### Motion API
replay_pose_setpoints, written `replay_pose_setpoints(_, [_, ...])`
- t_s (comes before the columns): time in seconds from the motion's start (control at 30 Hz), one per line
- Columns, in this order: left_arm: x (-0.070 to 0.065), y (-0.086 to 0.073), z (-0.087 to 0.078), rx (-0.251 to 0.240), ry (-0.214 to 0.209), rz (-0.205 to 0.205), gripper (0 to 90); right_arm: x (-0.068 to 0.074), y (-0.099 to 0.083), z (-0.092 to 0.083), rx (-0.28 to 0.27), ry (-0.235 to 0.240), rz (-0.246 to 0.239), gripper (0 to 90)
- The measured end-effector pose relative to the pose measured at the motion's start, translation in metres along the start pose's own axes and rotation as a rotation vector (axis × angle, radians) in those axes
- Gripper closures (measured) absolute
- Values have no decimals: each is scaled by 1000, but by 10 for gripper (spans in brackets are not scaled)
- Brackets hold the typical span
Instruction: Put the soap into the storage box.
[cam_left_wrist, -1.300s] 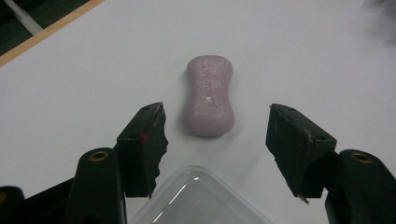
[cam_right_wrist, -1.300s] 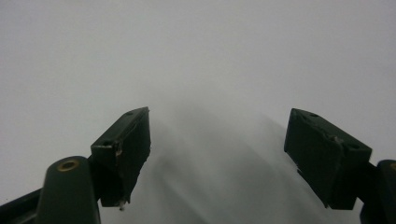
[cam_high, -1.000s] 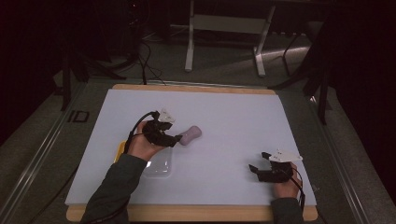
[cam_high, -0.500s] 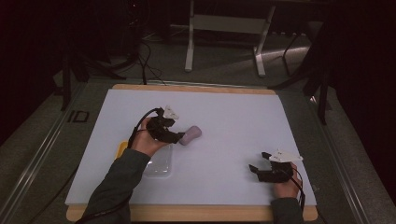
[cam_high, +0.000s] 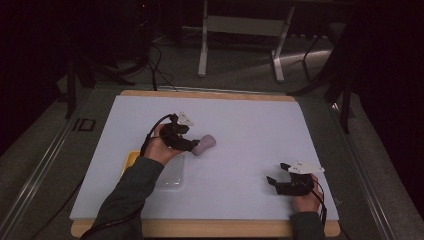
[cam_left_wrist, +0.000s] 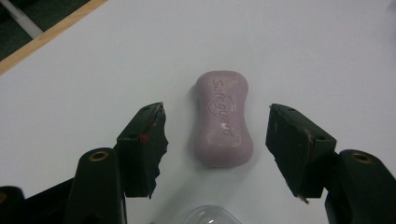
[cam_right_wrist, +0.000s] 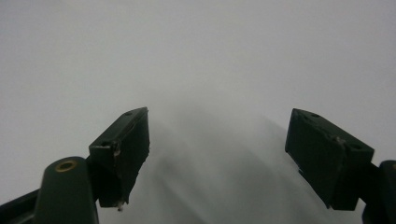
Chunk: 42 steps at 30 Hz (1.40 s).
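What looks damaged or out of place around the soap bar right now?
The pads of the left tool have ragged, chipped edges. The pink soap bar lies flat and whole on the white table, clear of both jaws. Nothing spilled.

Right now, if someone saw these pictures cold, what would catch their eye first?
The pinkish-purple soap bar with a brand name pressed into it, lying on the white table left of centre. The left claw straddles it with jaws open, a clear gap on each side. Next, the clear plastic container just nearer the person, and the right claw open over bare table at the near right corner.
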<state>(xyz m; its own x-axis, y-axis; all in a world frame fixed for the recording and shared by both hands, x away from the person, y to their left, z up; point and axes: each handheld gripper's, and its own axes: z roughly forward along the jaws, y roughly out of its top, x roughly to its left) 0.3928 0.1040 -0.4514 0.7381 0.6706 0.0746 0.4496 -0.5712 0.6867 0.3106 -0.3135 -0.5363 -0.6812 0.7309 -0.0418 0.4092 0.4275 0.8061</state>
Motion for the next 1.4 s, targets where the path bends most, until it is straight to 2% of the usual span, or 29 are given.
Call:
replay_pose_setpoints(0.5, [5,1,10,-1,-15,-34,367,0,0,0,1,1,-1,215])
replay_pose_setpoints(0.83, [5,-2,20,20,-26,-34,362,0,0,0,0,1,-2,215])
replay_pose_setpoints(1.13, [9,-4,29,38,-33,-55,362,0,0,0,1,1,-1,215])
replay_pose_setpoints(1.4, [7,-3,38,63,-49,-45,355,0,0,0,1,1,-1,215])
